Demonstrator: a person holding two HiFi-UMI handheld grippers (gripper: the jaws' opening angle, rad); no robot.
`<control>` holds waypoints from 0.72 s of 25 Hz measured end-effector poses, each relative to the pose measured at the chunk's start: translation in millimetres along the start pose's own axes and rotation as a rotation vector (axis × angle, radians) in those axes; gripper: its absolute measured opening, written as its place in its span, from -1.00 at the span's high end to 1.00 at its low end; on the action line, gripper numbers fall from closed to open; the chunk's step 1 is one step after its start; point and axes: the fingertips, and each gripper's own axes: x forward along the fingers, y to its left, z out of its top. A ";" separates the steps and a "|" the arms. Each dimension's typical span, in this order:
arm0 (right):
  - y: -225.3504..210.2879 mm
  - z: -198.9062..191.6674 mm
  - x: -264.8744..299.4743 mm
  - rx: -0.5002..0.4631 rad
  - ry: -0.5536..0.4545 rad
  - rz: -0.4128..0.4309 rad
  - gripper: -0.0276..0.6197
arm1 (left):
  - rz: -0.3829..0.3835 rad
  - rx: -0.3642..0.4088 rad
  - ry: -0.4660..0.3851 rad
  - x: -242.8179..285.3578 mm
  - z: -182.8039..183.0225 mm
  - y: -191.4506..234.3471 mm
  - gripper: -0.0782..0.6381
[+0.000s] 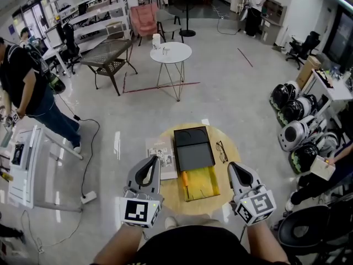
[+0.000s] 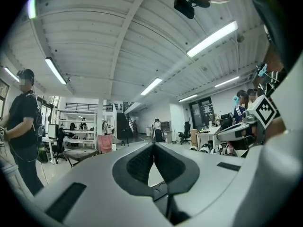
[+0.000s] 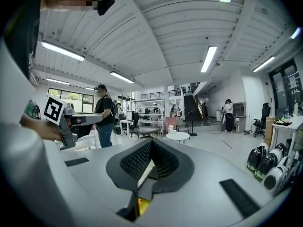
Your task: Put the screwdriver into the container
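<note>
Round wooden tbl (image 1: 231,153): flat black box (image 1: 193,148), yellow see-through container (image 1: 205,184) touching its near side. Orange-handled screwdriver (image 1: 186,179) looks to lie inside container, along left wall. My left gripper (image 1: 151,160) + right gripper (image 1: 235,166): jaws pressed together, nothing btwn, flanking container. Goal state looks met; no grab called for.

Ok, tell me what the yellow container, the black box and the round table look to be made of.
Yellow container: probably plastic, glossy, with an amber tint that seems see-through.
Black box: matte, flat dark faces, likely plastic or card; cannot tell which.
Round table: pale wood or wood-look laminate, with a light tan, smooth top.
</note>
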 end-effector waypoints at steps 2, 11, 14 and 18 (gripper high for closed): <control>-0.1 4.9 -2.7 -0.009 -0.016 -0.008 0.87 | -0.004 0.007 -0.005 -1.2 1.1 -1.3 0.73; 6.8 21.6 -7.1 -0.033 -0.057 -0.031 0.88 | -0.019 0.019 -0.014 -3.4 4.3 3.0 0.73; 7.3 22.8 -8.3 -0.031 -0.058 -0.037 0.87 | -0.024 0.021 -0.010 -3.4 4.0 3.3 0.73; 8.8 21.7 -10.0 -0.024 -0.051 -0.046 0.88 | -0.037 0.021 -0.009 -3.9 5.2 3.2 0.73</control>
